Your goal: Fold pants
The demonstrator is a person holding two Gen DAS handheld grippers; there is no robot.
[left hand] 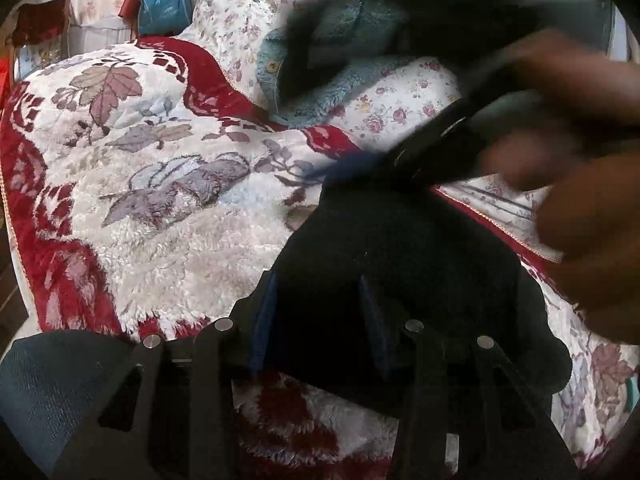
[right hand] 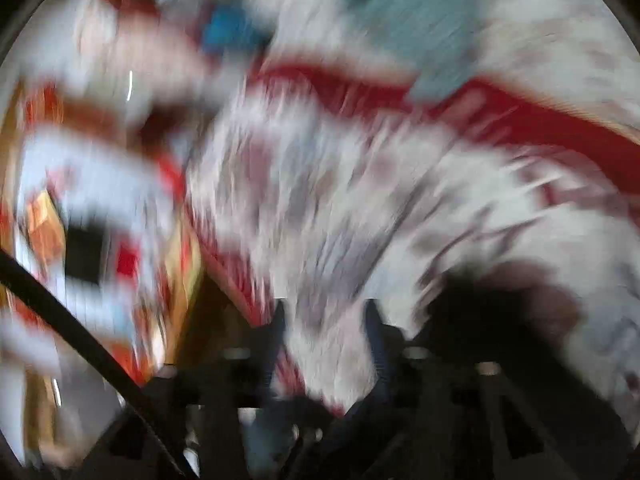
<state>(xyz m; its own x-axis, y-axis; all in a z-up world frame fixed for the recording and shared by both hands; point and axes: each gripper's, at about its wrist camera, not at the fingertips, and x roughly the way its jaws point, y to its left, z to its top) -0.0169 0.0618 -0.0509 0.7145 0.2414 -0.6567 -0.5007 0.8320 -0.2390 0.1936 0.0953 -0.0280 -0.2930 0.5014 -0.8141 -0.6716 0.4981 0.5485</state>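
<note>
Pants (left hand: 400, 264), a dark bundle, lie on a red-and-white floral blanket (left hand: 160, 216), directly ahead of the left gripper (left hand: 320, 320), whose fingers stand apart. The right gripper (right hand: 326, 344), in a heavily blurred view, apparently holds nothing between its parted fingers. Beyond lies a teal fleece garment (left hand: 320, 96).

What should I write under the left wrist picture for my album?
Left hand-held gripper open over dark pants lying on a red and white flowery blanket.
</note>
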